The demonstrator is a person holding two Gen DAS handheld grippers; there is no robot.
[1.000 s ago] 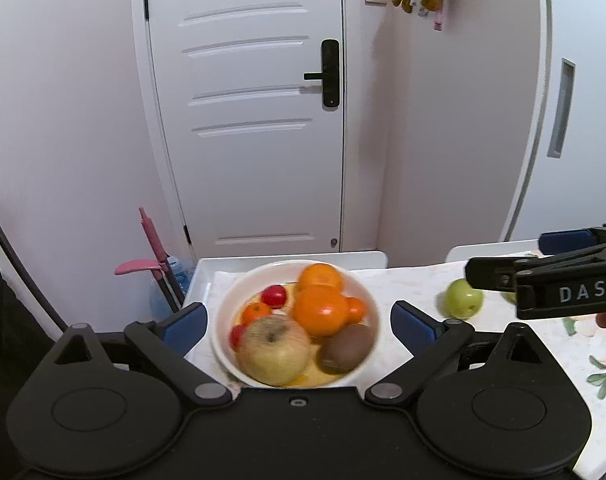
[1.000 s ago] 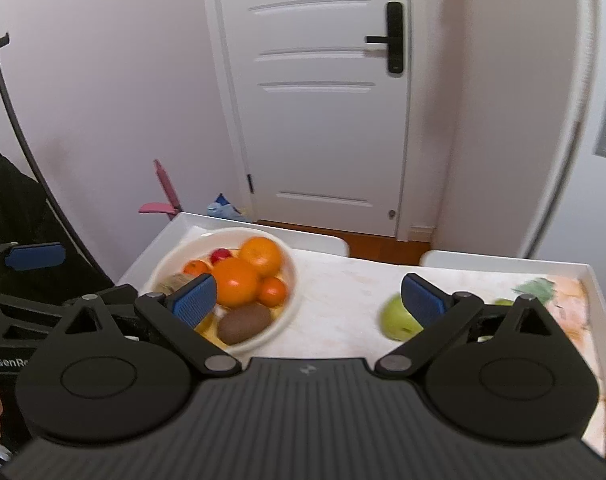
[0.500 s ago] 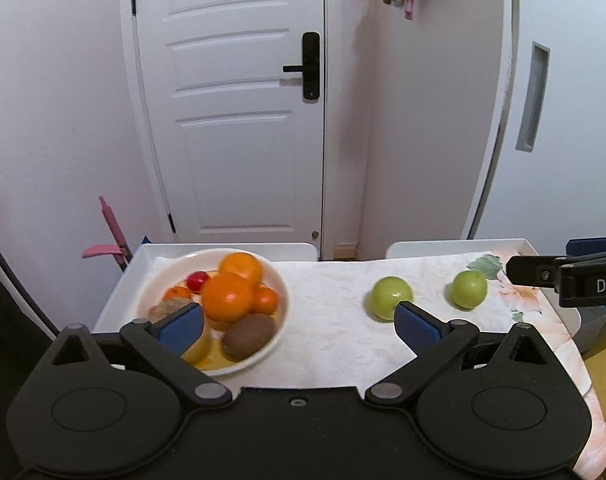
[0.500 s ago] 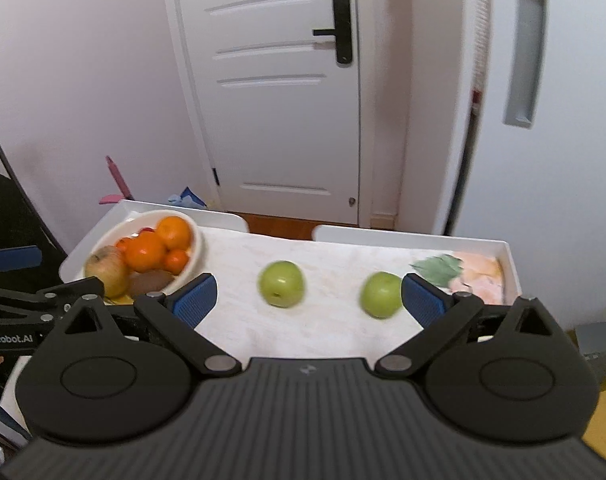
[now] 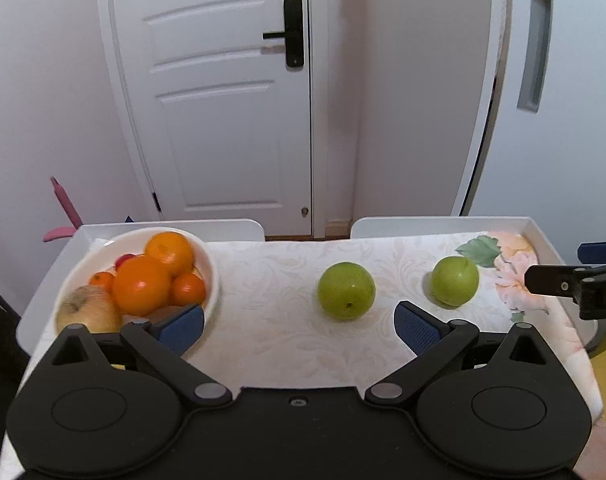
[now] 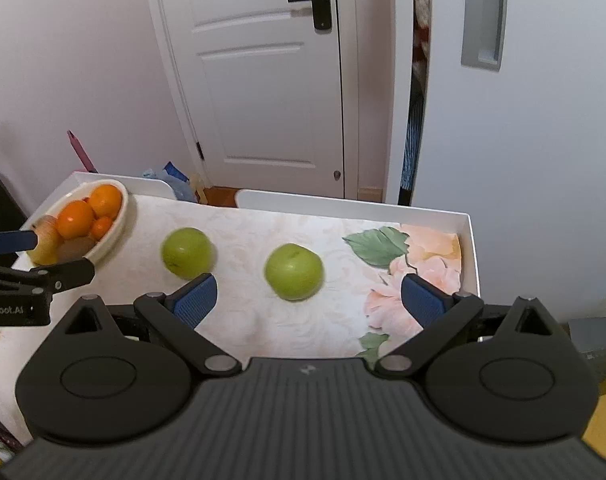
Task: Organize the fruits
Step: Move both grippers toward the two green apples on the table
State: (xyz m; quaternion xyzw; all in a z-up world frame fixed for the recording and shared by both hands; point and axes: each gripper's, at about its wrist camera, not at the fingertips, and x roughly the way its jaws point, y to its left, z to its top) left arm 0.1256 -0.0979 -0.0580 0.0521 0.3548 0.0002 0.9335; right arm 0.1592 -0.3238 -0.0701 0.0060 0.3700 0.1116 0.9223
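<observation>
Both wrist views have swung rightward since a second ago: then the bowl filled the left view's centre, now two loose apples sit mid-frame in each. Left wrist view: left gripper (image 5: 299, 322) has its blue-padded fingers (image 5: 417, 326) spread wide, holding nothing. Shallow white ceramic bowl (image 5: 211, 280) at the left end of the desk (image 5: 271, 320), which is covered by a pale floral cloth; it carries three oranges of mixed size, a yellowish-brown apple (image 5: 89, 312), something small and red at the back, a brown fruit mostly hidden behind the left finger. Nearer round green apple (image 5: 346, 290) lies on the cloth just ahead of the finger gap, slightly right of centre; second round green apple (image 5: 455, 280) farther right, well apart from the first. Right gripper's side enters at the right edge. Right wrist view: right gripper (image 6: 307, 294), fingers likewise wide apart and empty; second green apple (image 6: 294, 271) sits almost centred between them, just ahead; the nearer-to-bowl apple (image 6: 187, 253) is blurred, beyond the left fingertip. Judgement: step in hand is the approach to the loose apples; bowl mostly filled, two fruits left out. Next move likely needs each gripper advanced and lowered until its pads bracket an apple's widest part, then a firm close, since round fruit may roll.
</observation>
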